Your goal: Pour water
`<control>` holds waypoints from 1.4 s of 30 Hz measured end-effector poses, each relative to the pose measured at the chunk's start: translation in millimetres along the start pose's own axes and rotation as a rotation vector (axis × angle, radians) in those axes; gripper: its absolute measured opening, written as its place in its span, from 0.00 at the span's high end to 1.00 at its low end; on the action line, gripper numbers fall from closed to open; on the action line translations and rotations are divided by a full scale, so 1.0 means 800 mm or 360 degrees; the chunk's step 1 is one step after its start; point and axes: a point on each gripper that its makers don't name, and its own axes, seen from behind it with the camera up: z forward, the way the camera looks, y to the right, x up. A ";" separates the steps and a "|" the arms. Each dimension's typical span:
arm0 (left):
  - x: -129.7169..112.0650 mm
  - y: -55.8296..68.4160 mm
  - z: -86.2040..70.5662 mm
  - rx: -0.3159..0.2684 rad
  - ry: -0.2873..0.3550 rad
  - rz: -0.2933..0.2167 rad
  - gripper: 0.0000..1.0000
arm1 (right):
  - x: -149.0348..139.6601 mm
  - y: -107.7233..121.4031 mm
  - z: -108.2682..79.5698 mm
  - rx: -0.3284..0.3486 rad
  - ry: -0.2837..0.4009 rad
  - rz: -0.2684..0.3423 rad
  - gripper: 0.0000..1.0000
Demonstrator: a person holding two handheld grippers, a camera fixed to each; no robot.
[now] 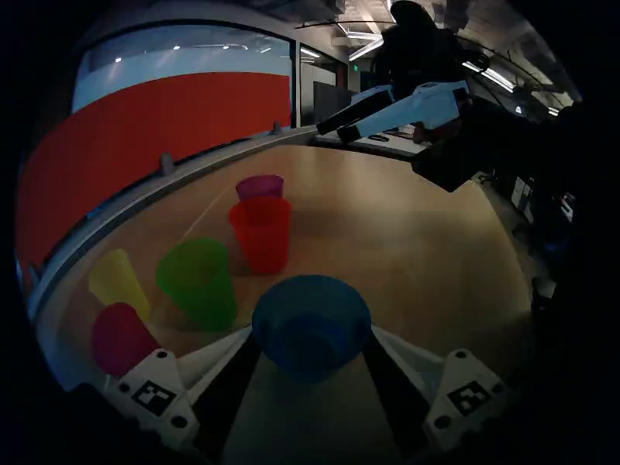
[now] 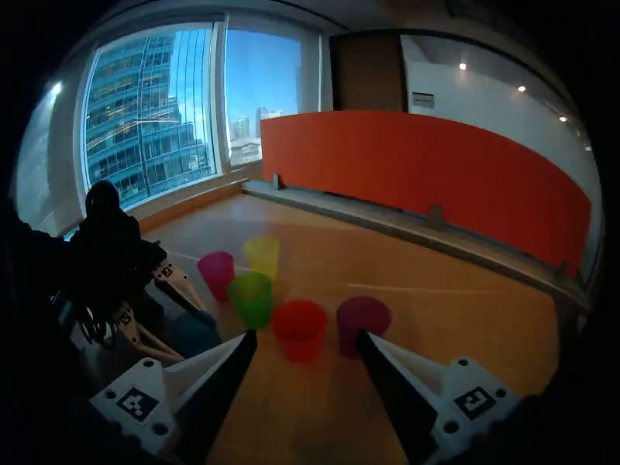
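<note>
The left claw is clenched on a blue translucent plastic cup, both fingers pressing its sides. Just ahead on the wooden worktop stand a red plastic cup and a green plastic cup. The right claw is spread wide, holding nothing.

Wood tabletop, warm tan, w/ an orange partition along its far edge on a grey rail. Beside the partition, big windows: blue sky, high-rise bldgs outside, daylight coming in. White wall above partition w/ small ceiling spots. Left gripper view is much dimmer: strip lights overhead, glass panel above the partition
</note>
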 end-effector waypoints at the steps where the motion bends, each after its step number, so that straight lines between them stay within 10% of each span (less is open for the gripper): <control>1: 0.000 0.000 -0.001 0.0001 -0.0001 0.0002 0.15 | 0.001 0.000 0.000 0.0001 0.0001 0.0000 0.00; 42: 0.080 -0.055 -0.077 0.0234 0.0329 -0.0058 0.15 | 0.019 -0.011 0.012 0.0030 0.0030 -0.0035 0.00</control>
